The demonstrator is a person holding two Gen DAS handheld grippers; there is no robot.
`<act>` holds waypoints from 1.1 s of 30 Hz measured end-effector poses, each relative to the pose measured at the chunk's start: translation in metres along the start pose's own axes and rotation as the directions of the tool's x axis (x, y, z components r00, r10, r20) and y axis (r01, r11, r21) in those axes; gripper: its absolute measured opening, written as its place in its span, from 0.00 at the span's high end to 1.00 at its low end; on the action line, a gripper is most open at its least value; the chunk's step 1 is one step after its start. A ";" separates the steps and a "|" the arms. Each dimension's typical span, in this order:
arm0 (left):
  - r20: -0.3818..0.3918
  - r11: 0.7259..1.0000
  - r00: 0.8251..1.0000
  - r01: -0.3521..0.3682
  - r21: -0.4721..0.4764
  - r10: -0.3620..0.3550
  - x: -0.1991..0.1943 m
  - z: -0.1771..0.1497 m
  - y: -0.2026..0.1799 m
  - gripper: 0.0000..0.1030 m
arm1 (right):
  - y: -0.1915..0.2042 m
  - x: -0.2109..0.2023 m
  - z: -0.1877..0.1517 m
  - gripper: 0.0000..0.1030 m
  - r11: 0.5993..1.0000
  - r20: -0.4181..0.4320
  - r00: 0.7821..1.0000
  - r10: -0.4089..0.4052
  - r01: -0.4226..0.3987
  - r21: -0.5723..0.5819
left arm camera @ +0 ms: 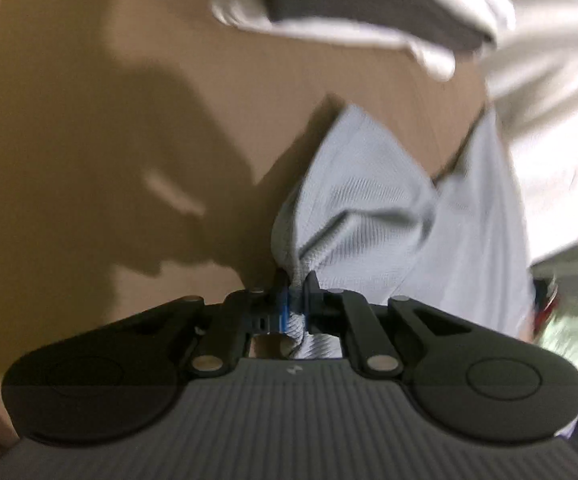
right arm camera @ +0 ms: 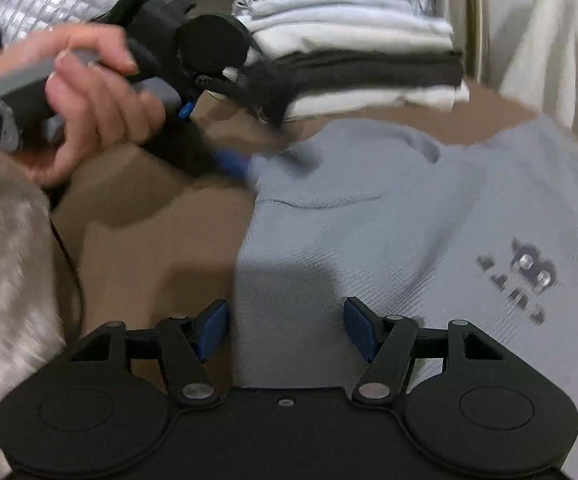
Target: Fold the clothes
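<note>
A light grey ribbed shirt [right arm camera: 389, 216] with a small dark logo lies on the brown surface [right arm camera: 149, 240]. My left gripper [left arm camera: 295, 292] is shut on a bunched edge of this grey shirt [left arm camera: 369, 208] and lifts it off the surface. In the right wrist view the left gripper [right arm camera: 241, 164] shows at the shirt's far left corner, held by a hand. My right gripper [right arm camera: 287, 328] is open, its blue pads [right arm camera: 213, 330] either side of the shirt's near left edge.
A stack of folded white, grey and black clothes [right arm camera: 361, 52] lies at the back, also seen in the left wrist view [left arm camera: 349, 4]. A cream cloth [right arm camera: 549, 60] lies at the right. A fuzzy grey fabric [right arm camera: 5, 264] is at the left.
</note>
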State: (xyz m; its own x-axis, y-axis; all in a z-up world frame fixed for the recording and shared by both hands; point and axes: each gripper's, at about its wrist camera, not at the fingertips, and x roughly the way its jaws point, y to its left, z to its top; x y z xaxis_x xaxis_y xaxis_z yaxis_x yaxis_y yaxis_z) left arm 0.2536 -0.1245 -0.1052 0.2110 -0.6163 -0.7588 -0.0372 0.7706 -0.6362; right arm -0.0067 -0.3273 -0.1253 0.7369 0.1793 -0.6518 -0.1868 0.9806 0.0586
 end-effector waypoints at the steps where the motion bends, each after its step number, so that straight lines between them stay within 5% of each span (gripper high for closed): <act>1: 0.032 1.000 0.999 0.015 0.002 -0.015 -0.005 0.005 0.001 0.94 | -0.004 -0.003 0.000 0.50 1.000 0.007 1.000 -0.005 0.005 0.007; 2: 0.065 1.000 0.998 0.023 0.014 -0.024 -0.013 0.007 -0.002 0.94 | -0.008 -0.006 0.000 0.71 1.000 0.014 1.000 -0.011 0.011 0.013; 4: 0.104 0.998 0.994 0.037 0.051 -0.043 -0.024 0.005 -0.011 0.94 | -0.019 -0.014 0.000 0.87 0.998 0.028 1.000 0.014 -0.015 0.058; 7: 0.125 0.994 0.992 -0.007 0.110 -0.007 -0.030 -0.002 -0.021 0.93 | -0.026 -0.017 -0.002 0.92 0.994 0.015 0.999 0.051 -0.052 0.094; 12: 0.101 0.997 0.994 -0.057 0.060 0.050 -0.022 0.005 -0.005 0.88 | -0.041 -0.017 -0.005 0.93 0.980 0.001 0.993 0.114 -0.112 0.165; 15: 0.080 1.000 0.997 -0.005 0.010 0.005 -0.018 0.008 0.009 0.92 | -0.051 -0.016 -0.004 0.94 0.969 0.007 0.992 0.124 -0.122 0.216; 18: 0.144 0.996 0.989 0.034 0.077 -0.044 -0.036 0.008 -0.001 0.95 | -0.051 -0.019 -0.002 0.95 0.978 -0.008 1.000 0.021 -0.019 0.207; 21: 0.302 0.963 0.953 -0.111 0.246 0.033 -0.061 0.001 -0.027 0.95 | -0.057 -0.022 -0.001 0.95 0.977 -0.027 0.996 -0.087 0.090 0.191; 25: 0.282 0.955 0.955 -0.169 0.245 0.096 -0.048 0.003 -0.027 0.95 | -0.073 -0.019 -0.008 0.94 0.956 -0.058 0.997 -0.055 0.069 0.284; 28: 0.356 0.930 0.920 -0.264 0.256 0.163 -0.039 0.008 -0.027 0.97 | -0.069 -0.024 -0.006 0.94 0.957 -0.029 0.998 0.053 -0.042 0.288; 33: 0.525 0.929 0.848 -0.251 0.273 0.075 -0.058 0.025 -0.041 0.97 | -0.034 -0.025 -0.001 0.86 0.963 -0.056 0.965 0.258 -0.251 0.101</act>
State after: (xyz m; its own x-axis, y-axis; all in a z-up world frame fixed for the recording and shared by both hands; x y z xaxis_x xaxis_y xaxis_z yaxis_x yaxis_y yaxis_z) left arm 0.2672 -0.1161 -0.0318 0.6888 -0.3798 -0.6175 0.1794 0.9146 -0.3625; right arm -0.0199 -0.3651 -0.1117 0.6263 0.4214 -0.6559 -0.2993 0.9068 0.2968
